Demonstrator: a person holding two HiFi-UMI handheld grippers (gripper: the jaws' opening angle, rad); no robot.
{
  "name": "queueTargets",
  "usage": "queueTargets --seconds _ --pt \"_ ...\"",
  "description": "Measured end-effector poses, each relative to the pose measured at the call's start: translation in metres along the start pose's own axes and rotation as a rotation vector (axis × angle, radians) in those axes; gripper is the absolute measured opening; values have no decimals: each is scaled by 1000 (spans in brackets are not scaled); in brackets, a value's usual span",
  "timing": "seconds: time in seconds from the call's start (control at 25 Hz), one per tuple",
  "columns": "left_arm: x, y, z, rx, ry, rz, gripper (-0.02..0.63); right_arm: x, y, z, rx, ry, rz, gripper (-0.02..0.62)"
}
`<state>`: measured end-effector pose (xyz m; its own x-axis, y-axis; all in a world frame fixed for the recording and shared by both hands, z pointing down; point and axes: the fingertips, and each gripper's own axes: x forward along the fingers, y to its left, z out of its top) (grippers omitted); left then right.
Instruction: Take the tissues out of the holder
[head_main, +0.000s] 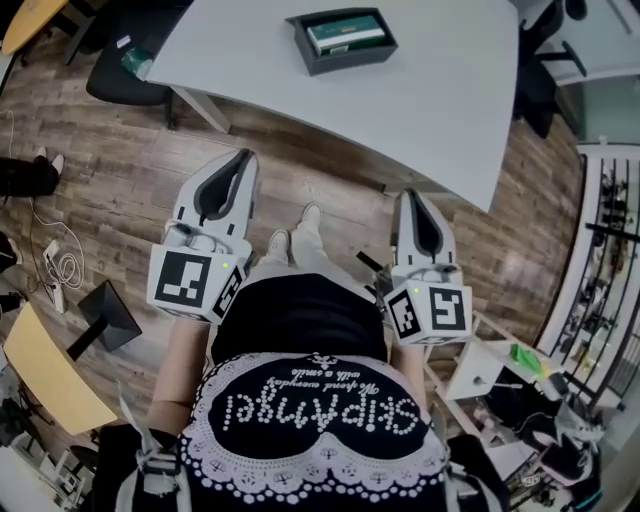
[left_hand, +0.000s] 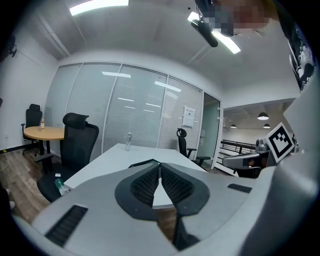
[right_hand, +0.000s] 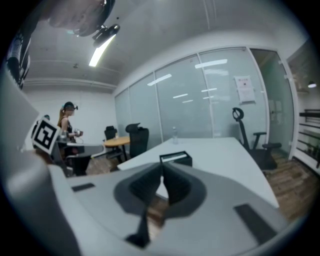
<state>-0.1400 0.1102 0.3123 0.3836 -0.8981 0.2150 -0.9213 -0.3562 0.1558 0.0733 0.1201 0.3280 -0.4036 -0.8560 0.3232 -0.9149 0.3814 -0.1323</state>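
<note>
Wooden flooring (head_main: 130, 180) is seen under the left gripper (head_main: 244, 158) and right gripper (head_main: 412, 196), both closed tight on nothing. The tissues (head_main: 345, 35) are seen inside the dark holder (head_main: 350, 64), set on the white tabletop (head_main: 420, 110) well apart from them.

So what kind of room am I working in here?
Most likely an office meeting room. There is a large white table, a black high-backed office chair pulled up at its corner, and frosted glass partition walls behind it.
</note>
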Motion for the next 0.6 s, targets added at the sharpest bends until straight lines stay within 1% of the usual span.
queueTargets --seconds 0.32,0.6 --pt "34 -15 9 0 -13 39 35 21 -40 12 2 -15 36 35" --pt "49 -29 8 2 -27 82 35 26 -69 15 -4 -31 60 35"
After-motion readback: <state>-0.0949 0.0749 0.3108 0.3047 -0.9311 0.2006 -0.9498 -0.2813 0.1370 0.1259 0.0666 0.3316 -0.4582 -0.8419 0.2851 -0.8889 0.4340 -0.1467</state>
